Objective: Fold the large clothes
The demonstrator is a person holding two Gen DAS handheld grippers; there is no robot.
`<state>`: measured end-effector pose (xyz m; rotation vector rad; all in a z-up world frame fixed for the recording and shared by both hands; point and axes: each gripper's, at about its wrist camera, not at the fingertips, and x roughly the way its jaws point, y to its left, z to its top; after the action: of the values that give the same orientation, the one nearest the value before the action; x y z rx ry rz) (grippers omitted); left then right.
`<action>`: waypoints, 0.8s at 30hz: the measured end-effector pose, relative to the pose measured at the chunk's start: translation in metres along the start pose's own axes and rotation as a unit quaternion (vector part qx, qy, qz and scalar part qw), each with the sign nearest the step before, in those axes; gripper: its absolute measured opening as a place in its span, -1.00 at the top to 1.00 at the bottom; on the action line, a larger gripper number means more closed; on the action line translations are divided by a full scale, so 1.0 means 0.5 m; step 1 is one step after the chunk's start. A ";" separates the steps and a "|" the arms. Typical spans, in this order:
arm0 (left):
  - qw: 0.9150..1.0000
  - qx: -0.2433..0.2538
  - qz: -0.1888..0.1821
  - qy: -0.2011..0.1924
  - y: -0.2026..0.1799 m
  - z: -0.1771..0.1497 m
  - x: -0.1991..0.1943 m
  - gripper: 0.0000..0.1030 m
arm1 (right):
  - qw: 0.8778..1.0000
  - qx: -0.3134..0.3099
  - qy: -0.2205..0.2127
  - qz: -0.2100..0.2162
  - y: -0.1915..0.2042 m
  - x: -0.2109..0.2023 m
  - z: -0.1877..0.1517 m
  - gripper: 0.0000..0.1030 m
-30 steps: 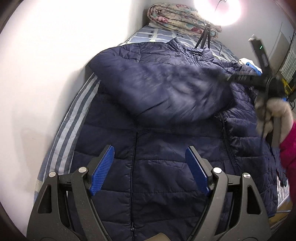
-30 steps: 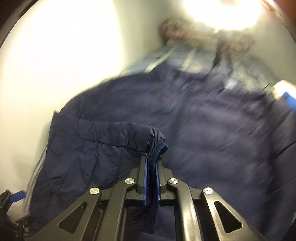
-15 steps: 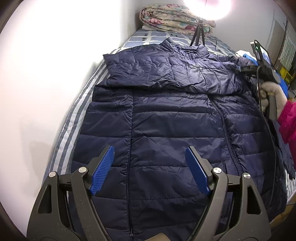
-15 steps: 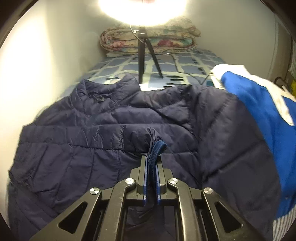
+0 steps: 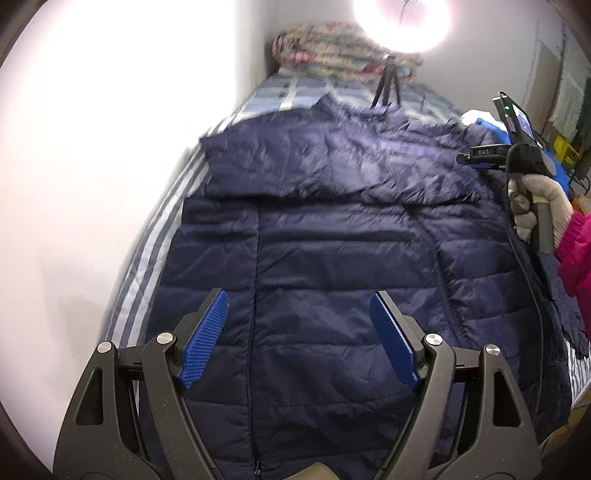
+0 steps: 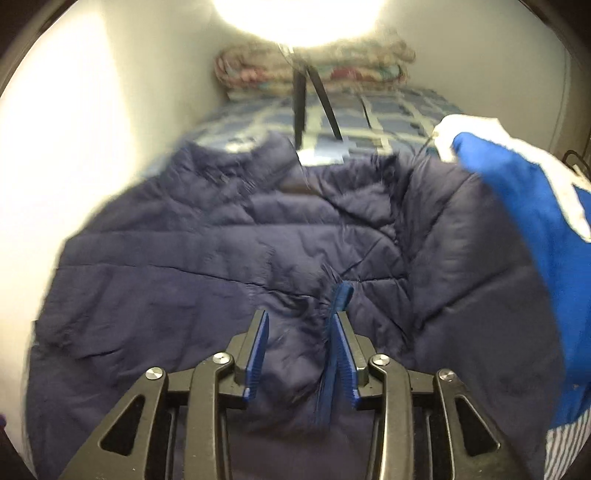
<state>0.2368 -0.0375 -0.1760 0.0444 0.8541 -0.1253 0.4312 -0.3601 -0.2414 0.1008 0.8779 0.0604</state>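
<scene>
Your left gripper (image 5: pixel 299 332) hangs wide apart and empty over the navy jacket (image 5: pixel 351 277), which lies flat on the striped bed (image 5: pixel 147 258). Your right gripper (image 6: pixel 301 350) is partly spread, the sleeve cuff (image 6: pixel 334 325) loose between its pads. A tripod (image 6: pixel 306 103) stands beyond the collar.

White wall (image 5: pixel 92 155) runs along the left side of the bed (image 5: pixel 155 236), touching its edge. Bed cover: blue-grey with pale stripes; checked pattern toward the far end. Folded floral quilt (image 6: pixel 314 70) lies at the far end against the back wall. Lit ring lamp (image 5: pixel 402 22) on a black tripod (image 6: pixel 306 107) stands on the bed, glare heavy.
</scene>
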 end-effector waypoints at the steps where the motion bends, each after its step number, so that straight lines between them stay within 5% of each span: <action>1: 1.000 0.005 -0.003 -0.010 -0.004 0.001 -0.007 -0.58 | 1.000 -0.002 -0.006 0.003 0.001 -0.022 -0.006 0.22; 10: 0.996 0.042 -0.027 -0.069 -0.060 0.014 -0.069 -0.58 | 0.996 0.017 -0.087 0.010 -0.042 -0.332 -0.121 0.06; 18: 0.987 0.097 -0.095 -0.081 -0.179 0.007 -0.105 -0.58 | 0.993 0.004 -0.097 -0.064 -0.080 -0.576 -0.283 -0.16; 22: 0.977 0.128 -0.162 -0.056 -0.279 -0.011 -0.115 -0.15 | 0.989 0.028 -0.096 -0.107 -0.118 -0.664 -0.375 -0.16; 24: 0.970 0.140 -0.194 -0.043 -0.333 -0.023 -0.121 -0.12 | 0.986 0.048 -0.096 -0.128 -0.147 -0.705 -0.423 -0.16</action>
<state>0.1677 -0.1960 -0.1359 0.1347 0.7452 -0.6122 0.0444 -0.4529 -0.1140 0.0824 0.6945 -0.2287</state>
